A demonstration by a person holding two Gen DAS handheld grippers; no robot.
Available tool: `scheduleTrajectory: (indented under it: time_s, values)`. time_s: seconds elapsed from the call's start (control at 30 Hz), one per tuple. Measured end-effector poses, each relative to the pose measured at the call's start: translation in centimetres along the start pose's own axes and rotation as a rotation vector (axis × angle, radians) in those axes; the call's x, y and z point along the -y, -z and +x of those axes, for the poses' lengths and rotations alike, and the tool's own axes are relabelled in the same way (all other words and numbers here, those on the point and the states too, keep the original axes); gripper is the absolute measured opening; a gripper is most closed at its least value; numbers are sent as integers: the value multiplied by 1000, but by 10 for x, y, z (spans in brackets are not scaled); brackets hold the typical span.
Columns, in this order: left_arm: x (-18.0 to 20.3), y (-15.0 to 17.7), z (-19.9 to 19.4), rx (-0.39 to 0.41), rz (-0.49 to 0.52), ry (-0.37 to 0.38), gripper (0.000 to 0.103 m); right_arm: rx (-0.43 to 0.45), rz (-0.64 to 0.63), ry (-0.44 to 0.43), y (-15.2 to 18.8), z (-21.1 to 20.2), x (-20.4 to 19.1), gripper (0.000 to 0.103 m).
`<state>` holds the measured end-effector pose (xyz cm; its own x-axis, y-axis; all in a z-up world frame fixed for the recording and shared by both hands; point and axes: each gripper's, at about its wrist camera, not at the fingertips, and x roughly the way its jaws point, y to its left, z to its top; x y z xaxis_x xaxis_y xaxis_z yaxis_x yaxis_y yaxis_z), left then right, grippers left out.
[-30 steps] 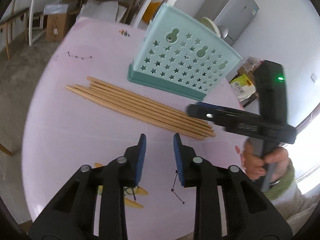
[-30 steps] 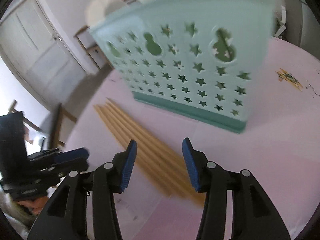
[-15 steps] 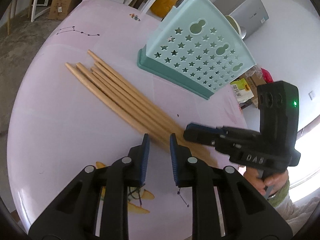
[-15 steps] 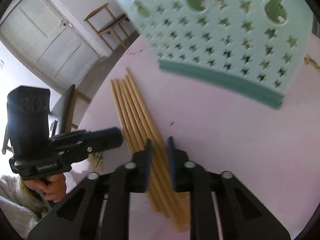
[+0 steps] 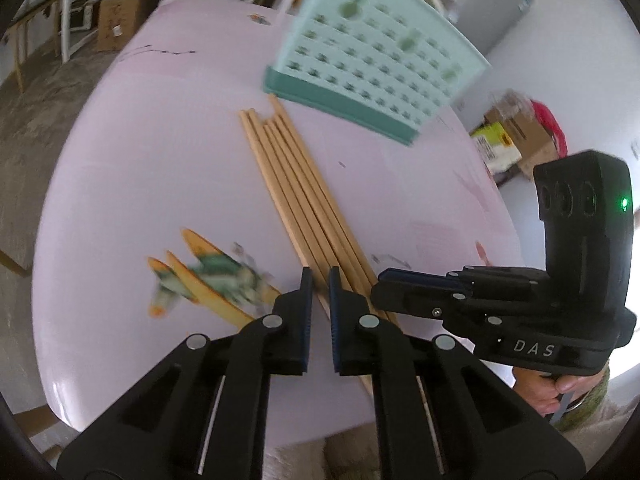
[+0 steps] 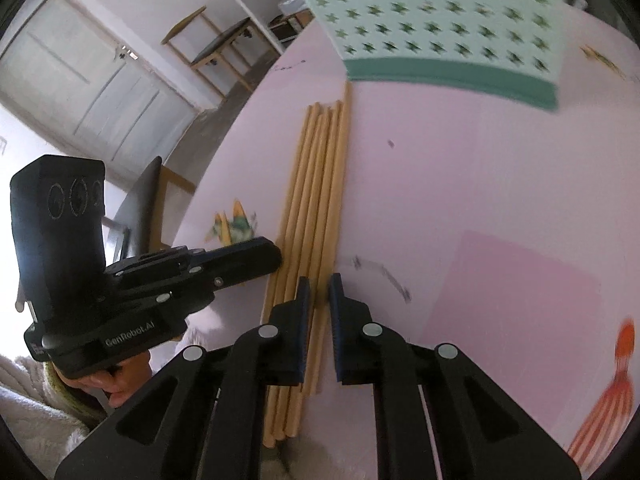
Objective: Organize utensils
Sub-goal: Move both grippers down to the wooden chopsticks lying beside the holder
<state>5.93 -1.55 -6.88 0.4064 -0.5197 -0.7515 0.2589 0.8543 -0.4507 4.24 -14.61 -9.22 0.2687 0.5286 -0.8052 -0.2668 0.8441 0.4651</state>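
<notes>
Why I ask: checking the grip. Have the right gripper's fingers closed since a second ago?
Yes. The right gripper narrowed from wide open to a slim gap over the chopsticks.

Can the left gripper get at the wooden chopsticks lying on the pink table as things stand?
Probably yes. The left gripper is already at the near end of the chopsticks, its jaws narrowed around the bundle's left edge. Nothing lies between them; the right gripper works the bundle's other side, close beside it.
</notes>
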Motion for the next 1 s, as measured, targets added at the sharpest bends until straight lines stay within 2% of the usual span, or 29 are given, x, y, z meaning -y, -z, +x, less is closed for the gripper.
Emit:
scheduleTrajectory:
  time_s: [0.23, 0.37, 0.43, 0.5, 0.57, 0.7, 0.77, 1.0]
  values:
    - [42, 8, 16, -57, 144, 38, 7, 81, 202, 25, 36, -27, 29, 7]
    - [70, 6, 27, -30, 306, -41, 7, 127, 297, 21, 37, -40, 52, 7]
    - [74, 5, 29, -14, 357, -83, 9, 143, 301, 68, 33, -41, 51, 7]
    - [76, 5, 33, 13, 435, -165, 9, 152, 294, 108, 30, -40, 47, 7]
    - [76, 4, 35, 33, 473, -220, 9, 159, 285, 166, 26, -40, 46, 7]
    - [58, -2, 30, 48, 441, -215, 9, 152, 312, 218, 23, -39, 46, 7]
    - [48, -3, 25, 60, 426, -217, 9, 149, 316, 272, 21, -41, 45, 6]
    - [10, -14, 10, 78, 313, -153, 10, 155, 373, 409, 16, -36, 40, 8]
